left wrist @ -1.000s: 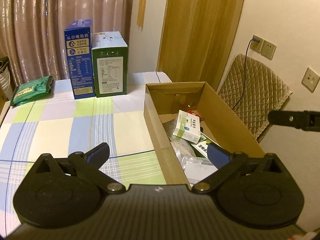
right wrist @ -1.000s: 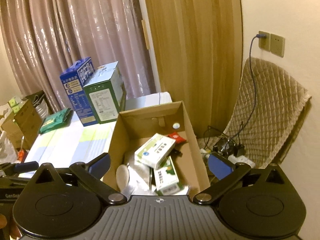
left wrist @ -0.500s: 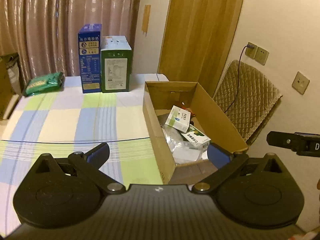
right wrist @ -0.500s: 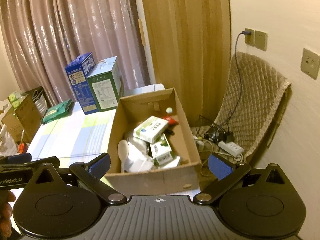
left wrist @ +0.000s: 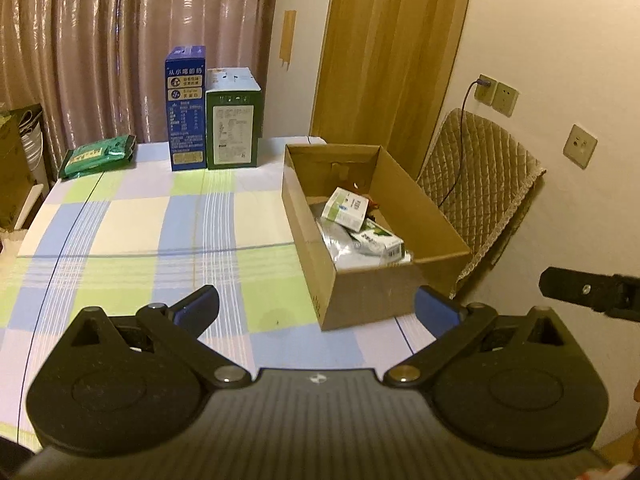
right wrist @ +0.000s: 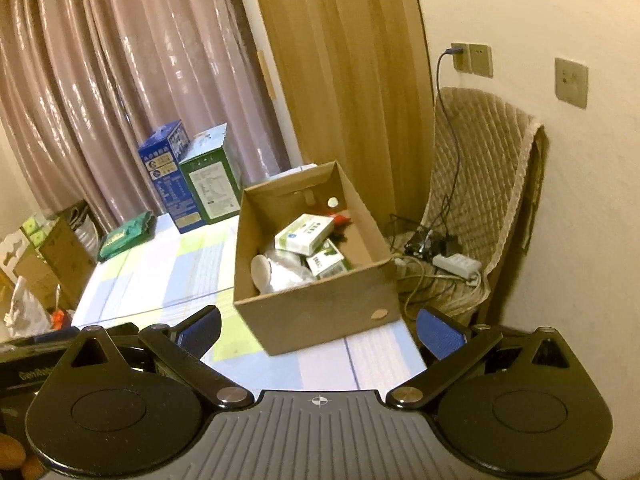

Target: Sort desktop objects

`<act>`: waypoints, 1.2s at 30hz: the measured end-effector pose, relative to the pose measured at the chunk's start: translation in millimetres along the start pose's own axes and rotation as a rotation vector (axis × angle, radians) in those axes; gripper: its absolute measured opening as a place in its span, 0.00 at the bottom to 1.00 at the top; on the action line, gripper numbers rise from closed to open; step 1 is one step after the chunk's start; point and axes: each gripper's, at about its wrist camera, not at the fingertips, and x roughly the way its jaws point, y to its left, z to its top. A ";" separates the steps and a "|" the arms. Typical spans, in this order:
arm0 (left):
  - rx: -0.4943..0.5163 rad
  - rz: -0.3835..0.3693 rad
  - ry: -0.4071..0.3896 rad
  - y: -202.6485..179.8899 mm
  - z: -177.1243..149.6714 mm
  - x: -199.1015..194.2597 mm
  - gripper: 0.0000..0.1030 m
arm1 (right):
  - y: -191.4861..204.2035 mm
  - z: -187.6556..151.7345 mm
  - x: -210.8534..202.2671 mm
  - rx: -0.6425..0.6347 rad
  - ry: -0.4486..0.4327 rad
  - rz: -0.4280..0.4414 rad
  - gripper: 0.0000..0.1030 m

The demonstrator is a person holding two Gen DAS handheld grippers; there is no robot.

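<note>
Both grippers retreat from the cardboard box (left wrist: 372, 232); it now sits farther off, whole in each view. Left gripper (left wrist: 316, 310): fingers spread wide, empty. Right gripper (right wrist: 318, 326): same. Box at 1 o'clock on the tabletop (left wrist: 132, 236), holding a white-green carton (left wrist: 346, 208) and packets. Blue box (left wrist: 185, 108), green box (left wrist: 233, 120), green pouch (left wrist: 98, 156) remain at 11 o'clock, seemingly unsorted.

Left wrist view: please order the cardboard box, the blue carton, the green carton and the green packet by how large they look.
1. cardboard box, clearly largest, though also nearest the camera.
2. blue carton, slightly taller than its neighbour.
3. green carton, nearly alike; the ranking is unsure.
4. green packet, smallest.
</note>
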 end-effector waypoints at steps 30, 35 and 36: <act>-0.049 0.031 -0.007 24.8 -31.1 -36.7 0.99 | 47.9 -42.0 -18.8 -0.156 0.014 -0.003 0.98; -0.041 0.026 -0.002 21.3 -31.7 -34.9 0.99 | 44.4 -41.7 -16.8 -0.152 0.021 -0.008 0.98; -0.040 0.025 -0.002 20.9 -31.3 -34.5 0.99 | 44.5 -41.6 -16.6 -0.152 0.021 -0.008 0.98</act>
